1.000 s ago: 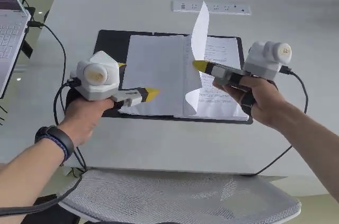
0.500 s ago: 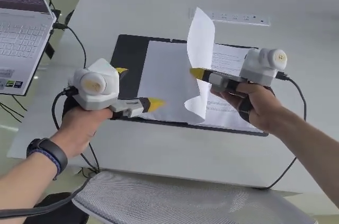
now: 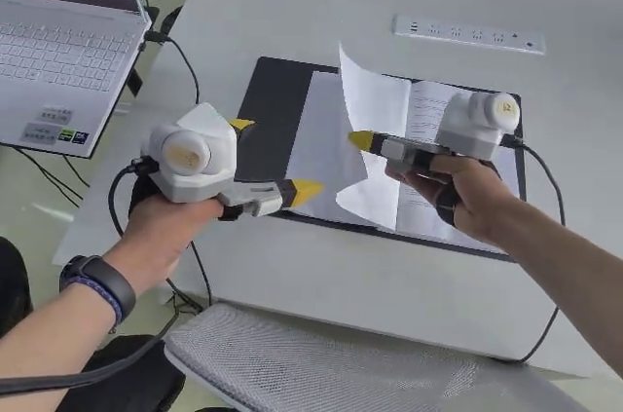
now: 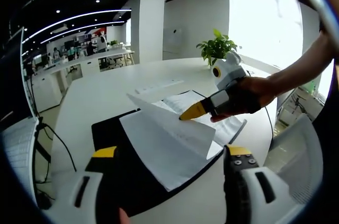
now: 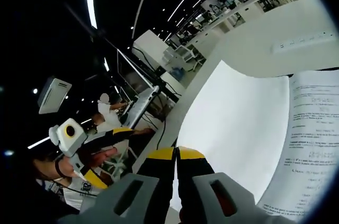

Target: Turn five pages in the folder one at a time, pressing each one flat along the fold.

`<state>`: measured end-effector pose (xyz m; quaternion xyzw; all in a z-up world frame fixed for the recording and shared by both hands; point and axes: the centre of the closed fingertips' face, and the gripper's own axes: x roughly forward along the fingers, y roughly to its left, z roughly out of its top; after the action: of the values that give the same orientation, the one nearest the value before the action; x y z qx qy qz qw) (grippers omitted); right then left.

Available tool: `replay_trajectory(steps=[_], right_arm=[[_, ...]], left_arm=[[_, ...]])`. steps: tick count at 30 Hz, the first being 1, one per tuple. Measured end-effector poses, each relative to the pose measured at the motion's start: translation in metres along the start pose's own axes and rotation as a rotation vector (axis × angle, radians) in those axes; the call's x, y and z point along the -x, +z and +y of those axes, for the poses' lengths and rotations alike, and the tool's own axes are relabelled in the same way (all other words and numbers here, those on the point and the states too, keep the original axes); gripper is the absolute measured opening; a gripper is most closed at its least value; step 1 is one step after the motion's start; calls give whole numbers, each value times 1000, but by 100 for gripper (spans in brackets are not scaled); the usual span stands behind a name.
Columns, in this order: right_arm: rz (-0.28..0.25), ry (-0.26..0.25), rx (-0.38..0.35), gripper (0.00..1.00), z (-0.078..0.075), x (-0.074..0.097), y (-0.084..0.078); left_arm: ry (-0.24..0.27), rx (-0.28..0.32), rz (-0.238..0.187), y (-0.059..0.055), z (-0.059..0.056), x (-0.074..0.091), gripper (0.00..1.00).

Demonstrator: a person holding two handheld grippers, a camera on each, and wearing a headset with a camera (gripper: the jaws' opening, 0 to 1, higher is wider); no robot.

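Pinching lifted page (image 3: 378,100), right gripper (image 3: 358,139) jaws together; left gripper (image 3: 274,157) jaws wide, empty.

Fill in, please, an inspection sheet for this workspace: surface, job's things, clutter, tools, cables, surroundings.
Surface: white table, bare around the work.
Job's things: black folder lies open; one lifted page stands curved above the fold, not yet flat.
Clutter: open laptop at the table's left edge; power strip beyond the folder.
Tools: right tool shut on the lifted page; left tool open, above the folder's near left corner and holding nothing.
Cables: one from the laptop side; one trailing from each tool.
Surroundings: mesh chair below the near edge; potted plant and open office behind.
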<state>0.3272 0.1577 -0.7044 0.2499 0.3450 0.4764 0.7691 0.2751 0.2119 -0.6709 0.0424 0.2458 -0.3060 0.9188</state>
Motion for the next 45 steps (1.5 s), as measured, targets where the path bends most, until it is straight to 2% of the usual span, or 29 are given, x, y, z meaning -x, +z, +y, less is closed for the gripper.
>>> replay_trajectory(steps=[12,16,19,25,30,34,41,42,45], right_arm=[[82,-27,-49,0,-17,-34,-29],[95,-44,-99,0,-24,-44,-38],[115,-51,-110,0,-28,-50,-43],[145,-55,-120,0,-21,-54,-52],[161,-61,-134,0,-46,-64,-53],[170,-66,-141,0,-58,-68,-54],[176,-57,-128,0,-68,-76,-54],[175,-57,-130,0,-64,-74,-55],[178,-54,-123,0,-66,-76,-56]], left_arm=[[20,18,10,-7,8,10,79],[18,25,18,-12,7,10,79],[22,32,19,-14,8,11,79],[34,42,23,-16,11,15,79],[36,48,28,-17,9,16,79],[32,51,33,-19,6,16,80],[30,54,35,-19,4,15,80],[30,55,35,-20,4,15,80],[24,58,37,-20,3,14,80]])
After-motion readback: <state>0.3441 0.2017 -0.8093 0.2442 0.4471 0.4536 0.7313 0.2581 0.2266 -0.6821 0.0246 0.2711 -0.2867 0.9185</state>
